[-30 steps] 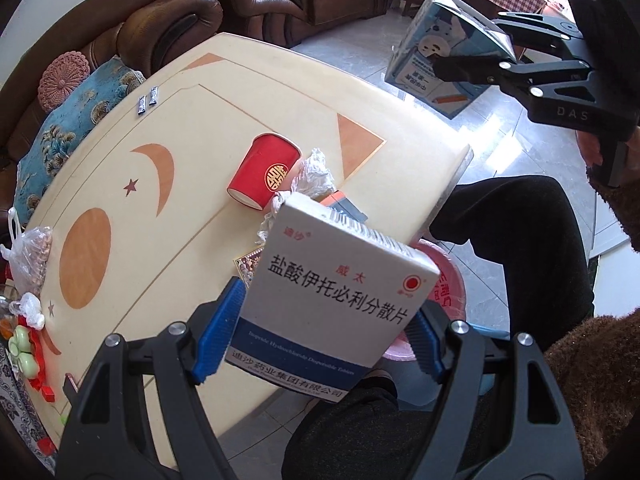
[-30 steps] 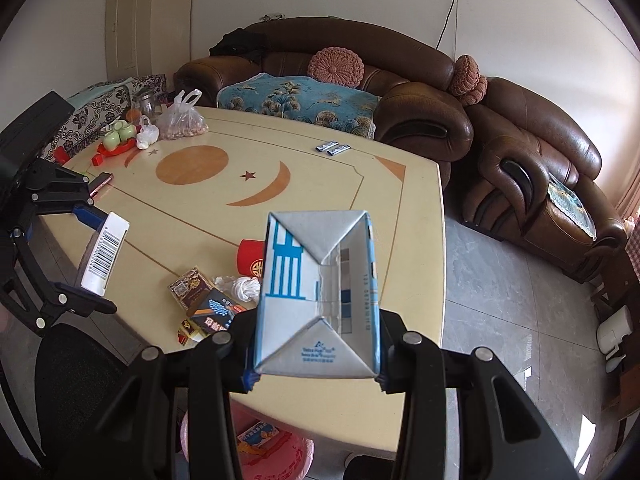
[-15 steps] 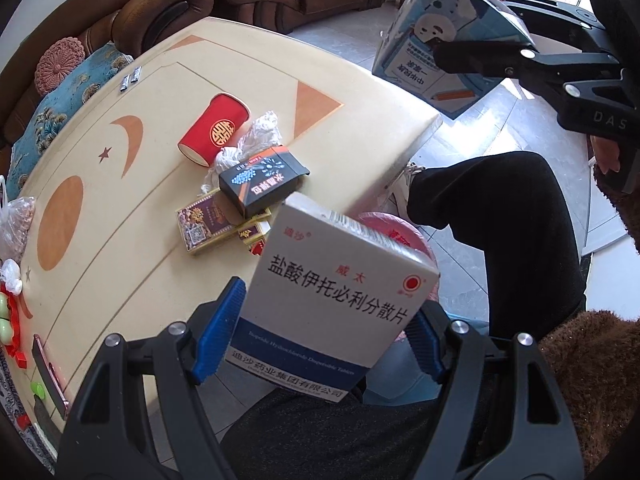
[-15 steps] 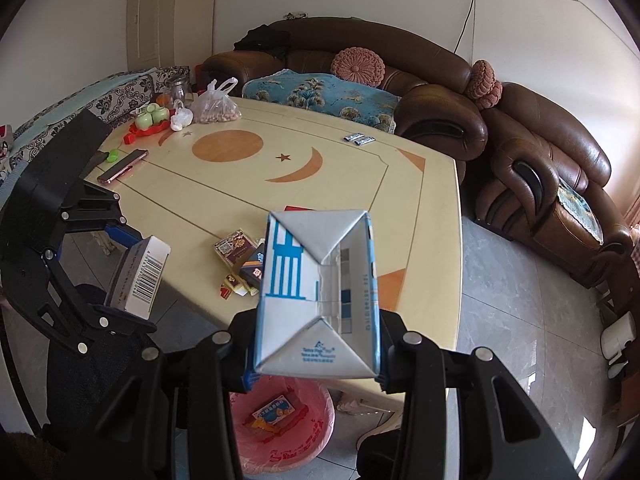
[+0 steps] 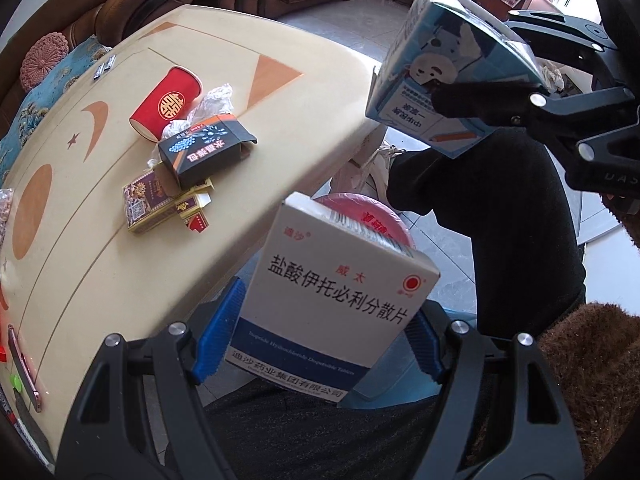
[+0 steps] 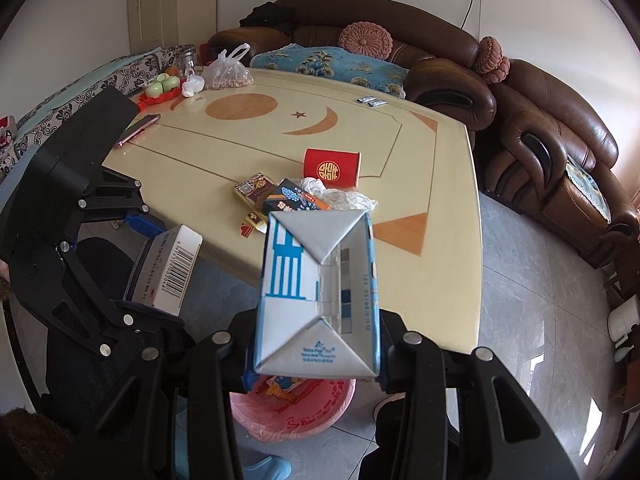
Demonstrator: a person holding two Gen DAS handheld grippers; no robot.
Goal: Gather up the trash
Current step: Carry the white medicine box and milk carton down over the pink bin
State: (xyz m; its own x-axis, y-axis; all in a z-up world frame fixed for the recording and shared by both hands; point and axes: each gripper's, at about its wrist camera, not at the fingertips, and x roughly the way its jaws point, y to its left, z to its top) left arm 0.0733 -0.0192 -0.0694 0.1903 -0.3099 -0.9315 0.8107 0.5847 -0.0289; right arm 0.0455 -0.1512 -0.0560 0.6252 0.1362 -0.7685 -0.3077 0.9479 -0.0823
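Brown leather sofas (image 6: 552, 128) line the far walls of a living room, and a cream table (image 6: 248, 148) with orange moon and star inlays fills the middle. I hold a two-finger tool in each hand, both out past the table's near edge. My left gripper (image 5: 320, 332) has its blue pads pressed on both sides of a white medicine box (image 5: 340, 296) printed with black Chinese characters and a dark blue band along its bottom. My right gripper (image 6: 316, 344) is clamped on a blue and white drink carton (image 6: 320, 292), whose folded end faces the camera. From the left camera, that carton shows at the upper right, above my dark trouser leg (image 5: 492, 220). Below both tools, on the grey tiled floor, sits a pink basin (image 6: 296, 412) lined with a thin pink bag, with a few colourful wrappers inside. On the table near the edge lies a small heap of rubbish: a red paper cup (image 5: 166, 102) on its side with a gold emblem, crumpled clear plastic (image 5: 214, 100) just beside it, a black open-ended carton (image 5: 204, 152) resting on top of a dark red and gold packet (image 5: 150, 200). Farther back, a pink phone (image 6: 138, 130) lies flat, near a plastic bag of nuts (image 6: 228, 74).
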